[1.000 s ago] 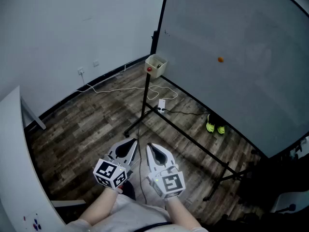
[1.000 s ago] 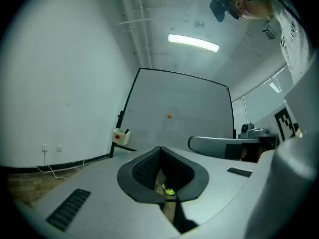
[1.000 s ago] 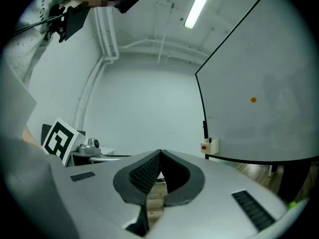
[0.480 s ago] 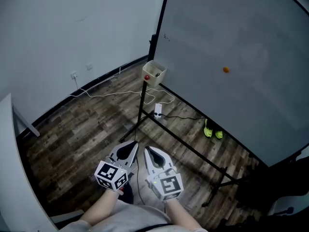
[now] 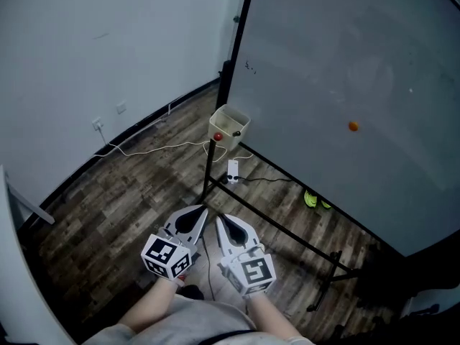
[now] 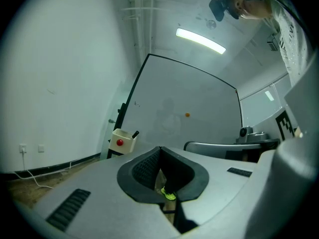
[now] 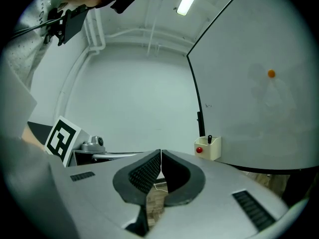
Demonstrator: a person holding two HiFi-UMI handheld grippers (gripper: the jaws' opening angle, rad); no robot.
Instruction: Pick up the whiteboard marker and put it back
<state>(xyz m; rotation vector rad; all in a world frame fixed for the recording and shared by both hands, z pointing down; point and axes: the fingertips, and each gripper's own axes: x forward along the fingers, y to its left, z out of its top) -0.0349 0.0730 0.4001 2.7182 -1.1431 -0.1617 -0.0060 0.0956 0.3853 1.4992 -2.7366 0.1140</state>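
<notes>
Wood-plank floor [image 5: 108, 214], white wall [image 5: 108, 42], whiteboard [image 5: 345, 70] on a black stand [image 5: 273, 225]. Marker [image 7: 210, 139] stood in the box [image 5: 228, 124] on the stand. Left gripper [image 5: 202, 209] and right gripper [image 5: 219, 218] were both closed, empty. Box appeared nearer than a second earlier.

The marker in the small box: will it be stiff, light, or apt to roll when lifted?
Probably stiff and light: the marker is a short, thin stick. Its top pokes out of the open box, so it should lift freely. It looks round, so it may roll if laid flat.
</notes>
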